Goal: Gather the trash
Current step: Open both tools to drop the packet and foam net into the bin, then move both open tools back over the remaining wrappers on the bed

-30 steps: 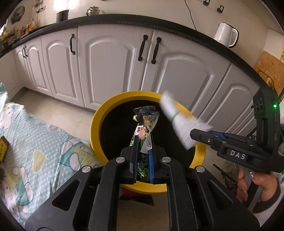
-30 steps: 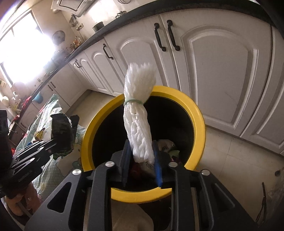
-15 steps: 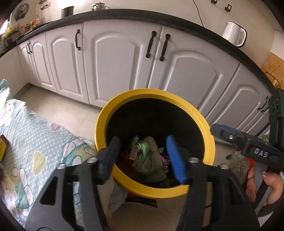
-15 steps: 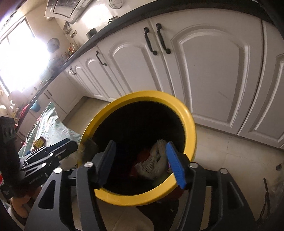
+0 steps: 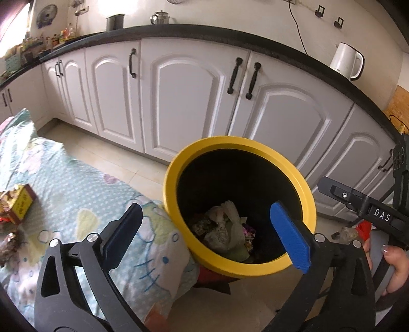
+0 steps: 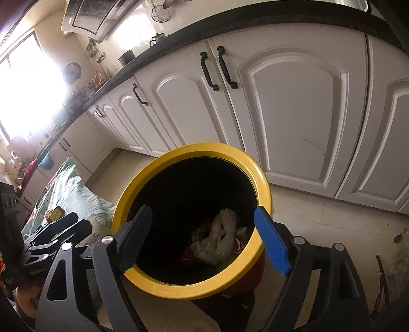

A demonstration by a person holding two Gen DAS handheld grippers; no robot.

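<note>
Beyond the jaws, in both wrist views: white arched cabinet doors (image 5: 184, 102) with dark handles (image 5: 251, 80), under a black countertop (image 5: 204, 35). Pale tiled floor (image 6: 332, 224) below them.

On the counter, above and right of the jaws in the left wrist view: white electric kettle (image 5: 346, 61). Above the jaws: small metal teapot (image 5: 160, 18), with a dark canister (image 5: 115, 22) to its left.

Left of the jaws: patterned pale-green cloth (image 5: 76, 194); a small red-and-yellow box (image 5: 21, 204) lies on it, far left.

Upper left in the right wrist view: bright window (image 6: 23, 84), overexposed.
</note>
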